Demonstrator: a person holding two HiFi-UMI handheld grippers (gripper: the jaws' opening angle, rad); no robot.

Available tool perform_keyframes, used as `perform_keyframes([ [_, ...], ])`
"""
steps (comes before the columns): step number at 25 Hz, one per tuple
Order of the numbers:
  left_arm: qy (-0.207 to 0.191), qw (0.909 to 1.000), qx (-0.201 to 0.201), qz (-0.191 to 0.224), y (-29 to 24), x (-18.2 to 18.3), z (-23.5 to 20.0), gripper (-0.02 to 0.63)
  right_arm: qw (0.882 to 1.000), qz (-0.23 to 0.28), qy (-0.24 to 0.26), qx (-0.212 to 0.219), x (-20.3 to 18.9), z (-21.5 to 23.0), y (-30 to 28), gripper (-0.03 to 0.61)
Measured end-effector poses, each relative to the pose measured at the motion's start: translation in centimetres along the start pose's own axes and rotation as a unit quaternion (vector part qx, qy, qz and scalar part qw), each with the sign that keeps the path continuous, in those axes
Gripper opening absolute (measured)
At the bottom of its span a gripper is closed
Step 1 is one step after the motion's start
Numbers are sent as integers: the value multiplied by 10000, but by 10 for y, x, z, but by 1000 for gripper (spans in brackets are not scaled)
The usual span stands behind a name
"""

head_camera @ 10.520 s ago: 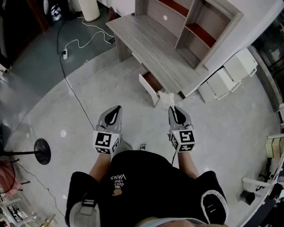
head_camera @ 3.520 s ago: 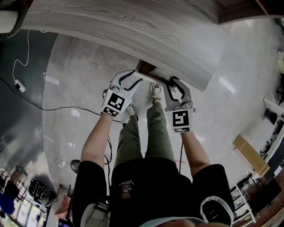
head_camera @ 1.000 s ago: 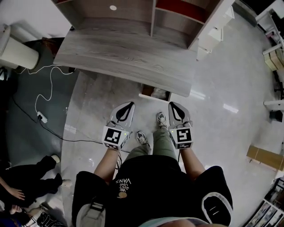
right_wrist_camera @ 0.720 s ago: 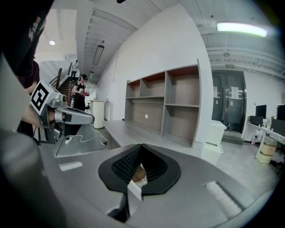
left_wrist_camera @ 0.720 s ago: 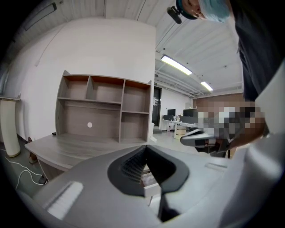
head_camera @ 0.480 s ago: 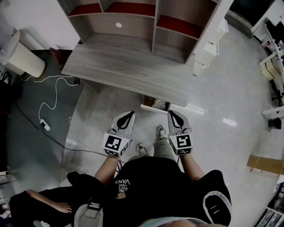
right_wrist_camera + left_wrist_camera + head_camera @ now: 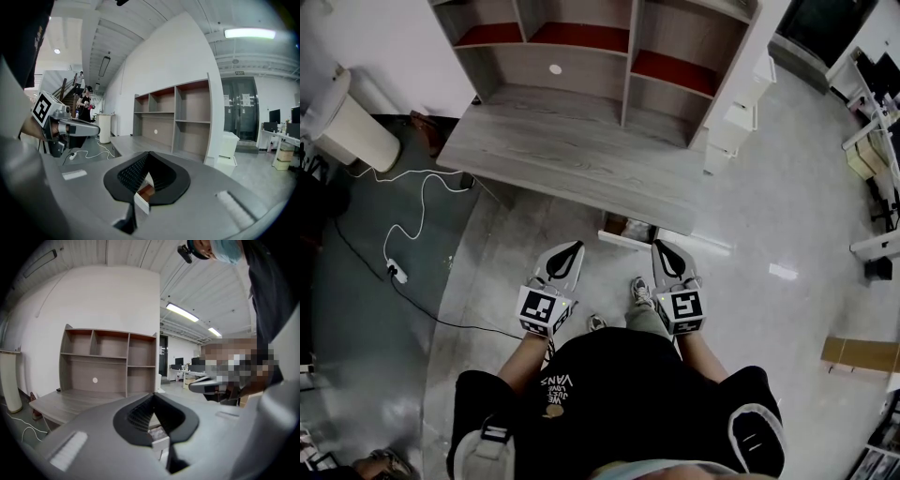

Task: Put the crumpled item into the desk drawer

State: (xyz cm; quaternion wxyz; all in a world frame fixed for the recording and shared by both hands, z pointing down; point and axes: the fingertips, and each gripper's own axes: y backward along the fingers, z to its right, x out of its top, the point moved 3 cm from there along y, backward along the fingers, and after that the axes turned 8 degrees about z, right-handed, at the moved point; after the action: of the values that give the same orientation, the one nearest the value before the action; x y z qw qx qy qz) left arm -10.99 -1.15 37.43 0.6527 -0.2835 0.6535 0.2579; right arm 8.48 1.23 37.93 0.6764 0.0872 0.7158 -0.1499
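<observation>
- Landmark: desk (image 7: 572, 164), grey wood top, open shelf unit (image 7: 623, 47) along its back edge
- Drawer (image 7: 623, 242) sits under the desk's front edge toward its right end, pulled out, white front facing the person
- Crumpled item (image 7: 637, 229) looks to be lying inside the drawer: a pale lump on the brown drawer bottom just under the desk's front edge, small in the head view so the shape is not clear
- The left gripper view shows the same pale stuff through the gap below its jaws, inside the drawer (image 7: 161, 444)
- Left gripper (image 7: 575, 246) is in front of the desk, apart from the drawer, with jaws closed tip to tip and nothing between them
- Right gripper (image 7: 660, 246) is in front of the desk just to the right of the drawer, also clear of it, with jaws together and empty; its own view shows only the drawer (image 7: 140, 202) behind the pads
- Neither gripper touches the desk, the drawer or the item
- Judgement: the placing step reads as done, since the item is in the drawer and both grippers are free
- Left, if anything: the drawer stands open, so pushing it shut would be the only remaining move; the task sentence does not ask for that
- Bin (image 7: 337, 117) and cable (image 7: 412, 220) sit left of the desk, not involved
</observation>
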Motion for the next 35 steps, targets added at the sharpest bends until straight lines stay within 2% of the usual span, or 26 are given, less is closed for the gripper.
perform_keyframes([
  [5,-68,9999,44,92,2,9,-5,52,9998,103,124,-63,9,2,-1,2],
  [10,-71,9999,79,117,5,15,-6,52,9999,118,47,22,19,-1,-1,2],
  [13,-70,9999,105,119,9,16,-5,52,9997,242,27,-29,17,1,-2,2],
  [23,-2,9999,113,88,15,14,-5,52,9997,165,-146,-109,14,-3,1,2],
  [35,28,9998,159,94,25,12,-5,52,9999,99,-89,-98,12,-7,2,2],
])
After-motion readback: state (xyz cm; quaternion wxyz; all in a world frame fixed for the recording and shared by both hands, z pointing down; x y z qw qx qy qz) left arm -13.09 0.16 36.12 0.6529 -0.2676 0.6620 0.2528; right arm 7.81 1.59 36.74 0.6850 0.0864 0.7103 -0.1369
